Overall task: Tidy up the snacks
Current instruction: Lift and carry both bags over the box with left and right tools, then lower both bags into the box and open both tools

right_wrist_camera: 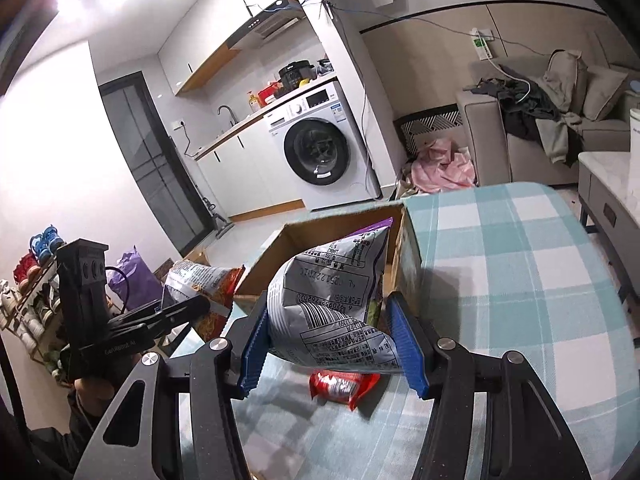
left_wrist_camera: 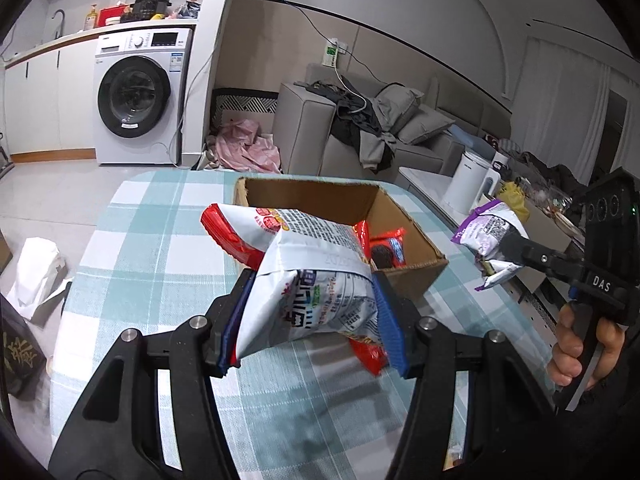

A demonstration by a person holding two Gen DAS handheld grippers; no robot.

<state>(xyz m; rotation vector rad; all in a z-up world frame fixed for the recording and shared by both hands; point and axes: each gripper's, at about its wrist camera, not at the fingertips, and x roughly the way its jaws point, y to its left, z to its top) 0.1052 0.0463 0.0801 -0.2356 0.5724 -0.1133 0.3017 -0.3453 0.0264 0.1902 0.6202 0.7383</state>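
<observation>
My left gripper (left_wrist_camera: 312,312) is shut on a red and silver snack bag (left_wrist_camera: 304,268), held above the table just in front of an open cardboard box (left_wrist_camera: 404,216). My right gripper (right_wrist_camera: 332,340) is shut on a purple and silver snack bag (right_wrist_camera: 332,300), held near the box (right_wrist_camera: 296,252). In the left wrist view that purple bag (left_wrist_camera: 488,228) hangs to the right of the box. A red packet (left_wrist_camera: 390,252) lies inside the box. Another small red packet (right_wrist_camera: 342,386) lies on the table below the right gripper.
The table has a teal and white checked cloth (left_wrist_camera: 160,252). A washing machine (left_wrist_camera: 134,96), a grey sofa (left_wrist_camera: 400,128) with clothes and a side table with white appliances (left_wrist_camera: 468,184) stand beyond. A white bag (left_wrist_camera: 36,276) lies on the floor at left.
</observation>
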